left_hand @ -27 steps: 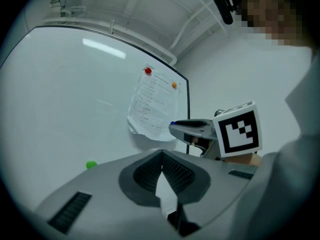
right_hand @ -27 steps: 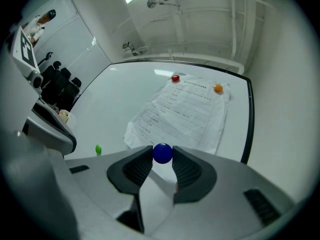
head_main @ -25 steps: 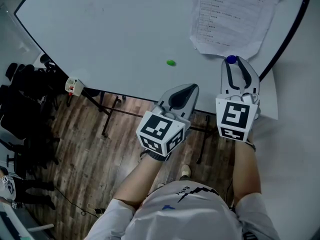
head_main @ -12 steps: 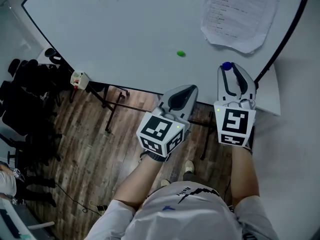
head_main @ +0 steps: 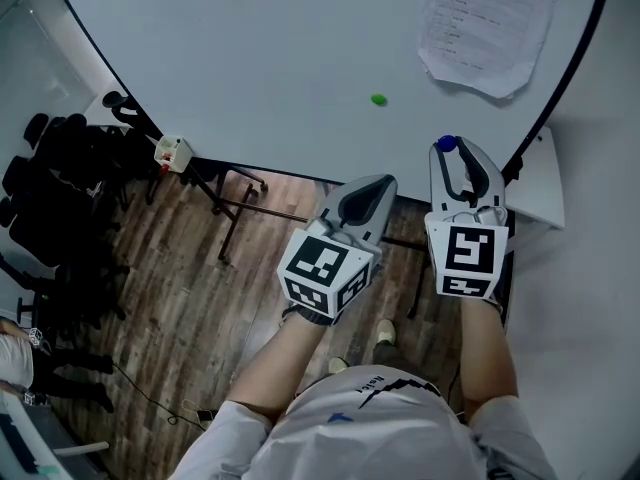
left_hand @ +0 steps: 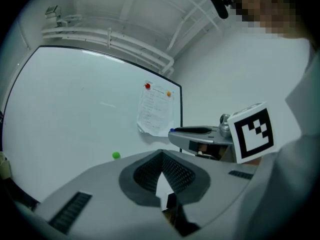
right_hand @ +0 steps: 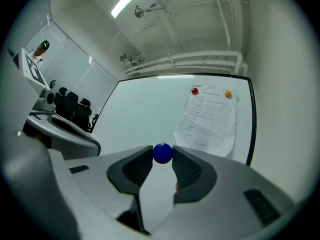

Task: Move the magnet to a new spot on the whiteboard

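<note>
The blue ball-shaped magnet is pinched between the tips of my right gripper, which is shut on it. It is held in front of the whiteboard's lower right corner, below the pinned paper sheet; whether it touches the board I cannot tell. My left gripper hangs below the board's lower edge, shut with nothing in it. A green magnet sits on the board left of the blue one.
A red magnet and an orange magnet hold the paper's top. The board's stand legs rest on the wooden floor. Black chairs crowd the left. A white wall lies right of the board.
My right gripper has drawn the blue magnet back from the paper's lower edge, down toward the board's lower right corner. The left gripper has kept its place.
</note>
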Available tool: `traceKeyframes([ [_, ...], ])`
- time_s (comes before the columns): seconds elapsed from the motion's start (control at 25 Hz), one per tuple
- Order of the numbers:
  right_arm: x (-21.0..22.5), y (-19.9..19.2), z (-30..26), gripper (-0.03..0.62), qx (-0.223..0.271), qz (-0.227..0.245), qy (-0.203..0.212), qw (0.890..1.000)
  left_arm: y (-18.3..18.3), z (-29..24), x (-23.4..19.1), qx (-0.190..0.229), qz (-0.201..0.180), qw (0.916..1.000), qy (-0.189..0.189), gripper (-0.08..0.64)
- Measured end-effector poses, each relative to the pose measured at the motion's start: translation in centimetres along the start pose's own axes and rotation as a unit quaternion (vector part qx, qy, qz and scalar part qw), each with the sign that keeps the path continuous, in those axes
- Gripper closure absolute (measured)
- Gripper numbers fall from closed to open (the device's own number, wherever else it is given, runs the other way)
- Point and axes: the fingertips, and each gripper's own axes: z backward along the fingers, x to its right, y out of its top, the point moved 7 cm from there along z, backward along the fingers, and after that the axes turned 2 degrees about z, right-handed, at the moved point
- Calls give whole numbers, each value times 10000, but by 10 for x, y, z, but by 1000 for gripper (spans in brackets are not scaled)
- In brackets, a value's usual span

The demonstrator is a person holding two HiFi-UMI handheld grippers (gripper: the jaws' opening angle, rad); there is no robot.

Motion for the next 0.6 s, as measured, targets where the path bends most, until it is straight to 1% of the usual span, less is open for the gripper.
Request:
traceKeyframes([
  [0.16, -13, 4, 9, 462, -9, -24, 48, 10000, -1, 15, -2, 12, 104, 9999, 63, 549],
  [0.6, -36, 9, 20, 462, -56, -50, 132, 9999, 1, 41, -3, 145, 179, 9997, 3, 549],
])
